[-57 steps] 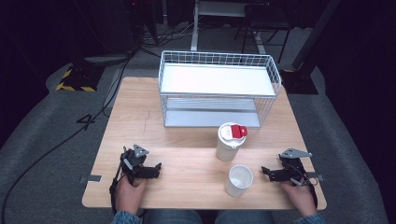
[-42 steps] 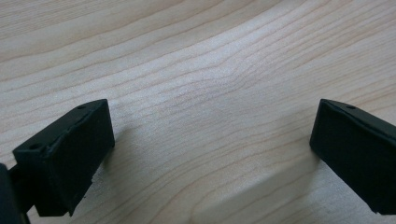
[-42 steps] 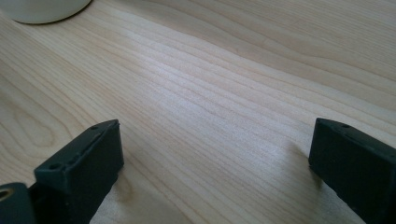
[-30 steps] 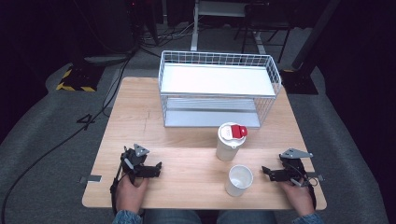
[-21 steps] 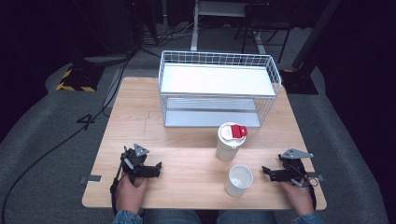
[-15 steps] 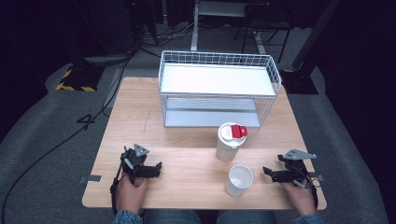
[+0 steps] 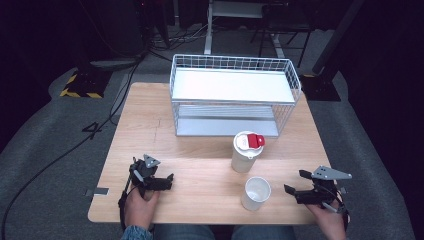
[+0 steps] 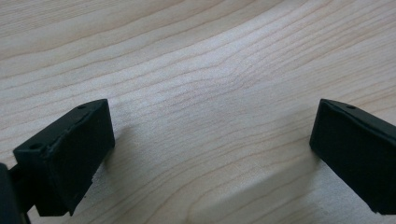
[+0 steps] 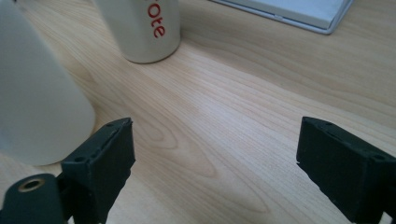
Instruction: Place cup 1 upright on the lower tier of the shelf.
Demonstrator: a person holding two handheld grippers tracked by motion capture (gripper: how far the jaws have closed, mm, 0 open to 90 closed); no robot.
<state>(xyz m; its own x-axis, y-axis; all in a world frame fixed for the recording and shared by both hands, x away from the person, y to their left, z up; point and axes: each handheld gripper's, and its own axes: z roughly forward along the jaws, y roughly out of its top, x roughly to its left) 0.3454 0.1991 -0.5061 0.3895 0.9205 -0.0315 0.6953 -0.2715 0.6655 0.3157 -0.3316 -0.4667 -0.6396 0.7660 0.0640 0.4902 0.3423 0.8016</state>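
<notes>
Open white cup (image 7: 257,193) stands upright near the table's front edge, right of centre, empty as far as the high view shows, untouched. Right gripper (image 7: 296,189) is nearest it, just to the cup's right, jaws pointed at it; in the right gripper view the cup (image 9: 37,98) sits at the left by the left jaw, outside the gap, no contact. Its jaws have just been closing partway but stand spread with only bare wood between them, nothing pinched. Behind the cup, close but apart, lidded white tumbler (image 7: 245,151) with a red flip cap and red lettering, upright. Further back the white wire rack (image 7: 235,95) with two shelves, both look bare. Left gripper (image 7: 164,181) rests low on the wooden table (image 7: 200,165) at the front left, well apart from both cups, jaws wide, only wood grain between them (image 8: 210,130). Progress: looks like the very start, nothing gripped, nothing moved onto the rack. Probably left: line the right jaws around the cup, close, lift, and place it wherever it is meant to go.
</notes>
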